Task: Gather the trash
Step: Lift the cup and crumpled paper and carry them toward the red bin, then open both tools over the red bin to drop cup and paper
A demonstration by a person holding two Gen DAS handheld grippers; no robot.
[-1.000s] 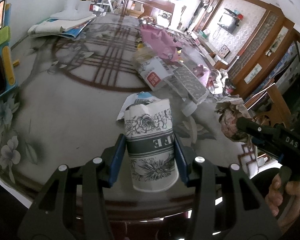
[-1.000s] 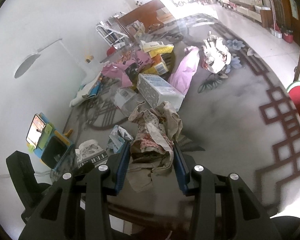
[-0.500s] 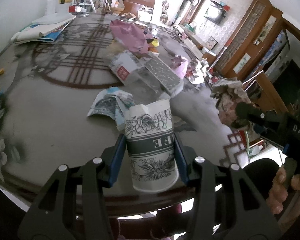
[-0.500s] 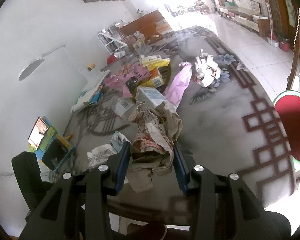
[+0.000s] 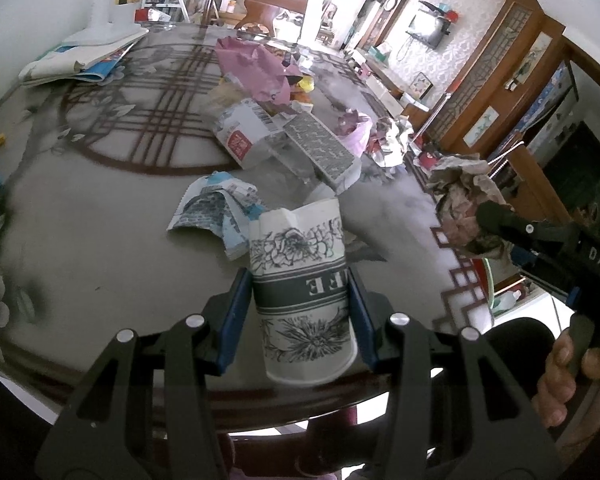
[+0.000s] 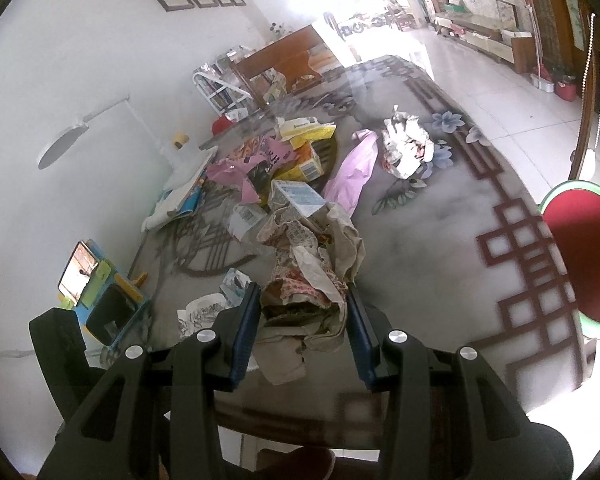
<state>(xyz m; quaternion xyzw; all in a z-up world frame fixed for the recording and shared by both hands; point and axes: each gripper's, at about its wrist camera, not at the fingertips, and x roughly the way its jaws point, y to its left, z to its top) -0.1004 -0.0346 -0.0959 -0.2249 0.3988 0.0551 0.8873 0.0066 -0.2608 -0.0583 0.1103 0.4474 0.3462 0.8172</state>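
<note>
My left gripper (image 5: 298, 304) is shut on a crushed white paper cup (image 5: 300, 280) printed with black flowers, held above the near edge of the table (image 5: 100, 248). My right gripper (image 6: 302, 316) is shut on a crumpled wad of brownish printed paper (image 6: 316, 264), also lifted off the table (image 6: 440, 216). In the left wrist view that wad (image 5: 464, 196) and the right gripper's black body show at the right, with a hand on its grip. More trash lies on the table: a torn blue-white wrapper (image 5: 216, 204), a white carton (image 5: 244, 136), a pink bag (image 5: 252, 64).
Further litter sits mid-table: yellow boxes (image 6: 308, 140), a pink wrapper (image 6: 356, 172), a crumpled paper ball (image 6: 408, 148). Newspapers (image 5: 76, 60) lie at the far left. A red chair seat (image 6: 584, 260) stands by the table's right side. A toy with a phone (image 6: 96, 292) rests at the left edge.
Both grippers lifted slightly and drew back toward the near table edge, each keeping its hold; more of the table and room shows now. The blue-white wrapper is uncovered behind the cup.
</note>
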